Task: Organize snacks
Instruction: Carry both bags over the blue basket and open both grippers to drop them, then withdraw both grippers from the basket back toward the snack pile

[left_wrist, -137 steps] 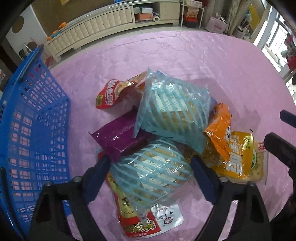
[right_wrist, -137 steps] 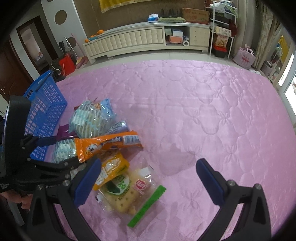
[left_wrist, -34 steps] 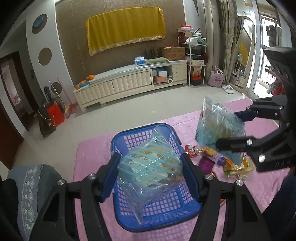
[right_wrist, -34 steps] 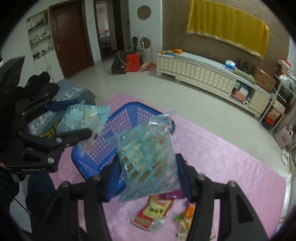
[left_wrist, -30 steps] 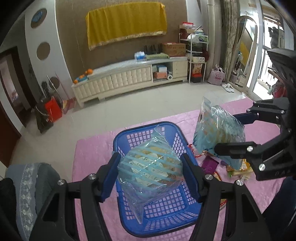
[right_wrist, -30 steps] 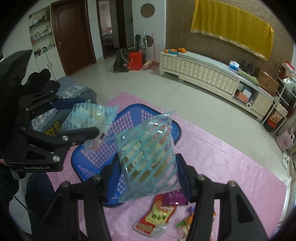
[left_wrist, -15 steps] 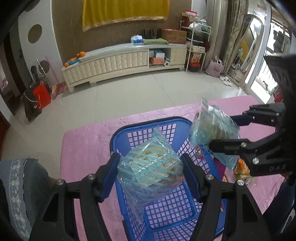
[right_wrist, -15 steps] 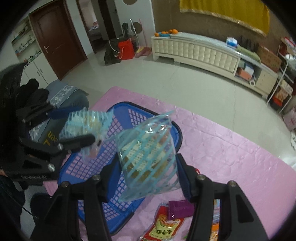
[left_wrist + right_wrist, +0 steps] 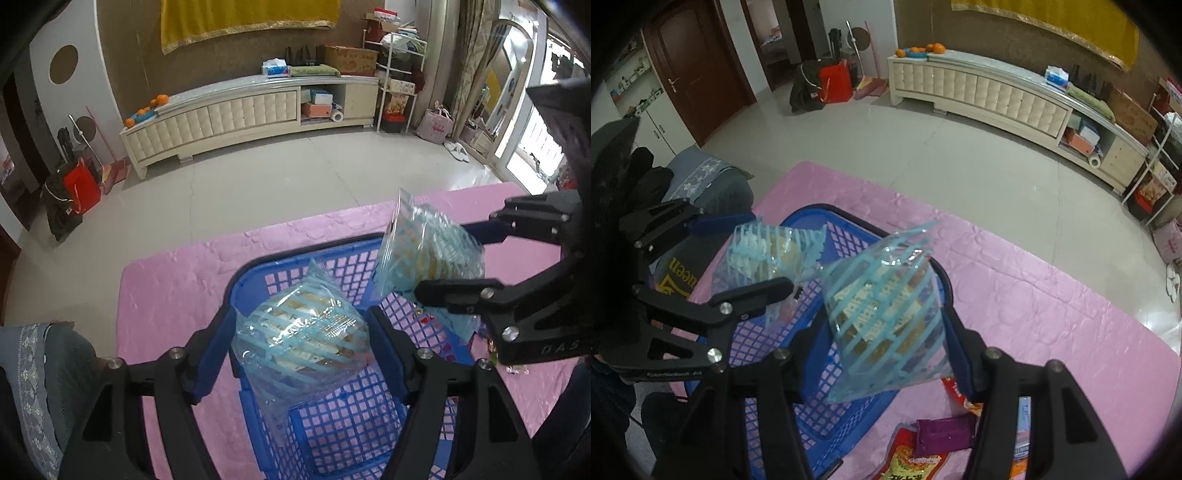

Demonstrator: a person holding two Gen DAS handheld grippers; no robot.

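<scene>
My left tongs [image 9: 301, 341] are black with blue pads, and so are my right tongs [image 9: 886, 338]. Each grips a clear snack bag crossed with light-blue stripes: the left snack bag [image 9: 301, 345] shows tan and white contents, the right snack bag [image 9: 884, 306] brownish ones with white labels. The basket [image 9: 343, 417] is bright blue lattice. The mattress [image 9: 1052, 306] is glossy pink with a quilted flower pattern. On it lie a purple packet [image 9: 942, 435] and a red-and-yellow packet [image 9: 908, 467].
</scene>
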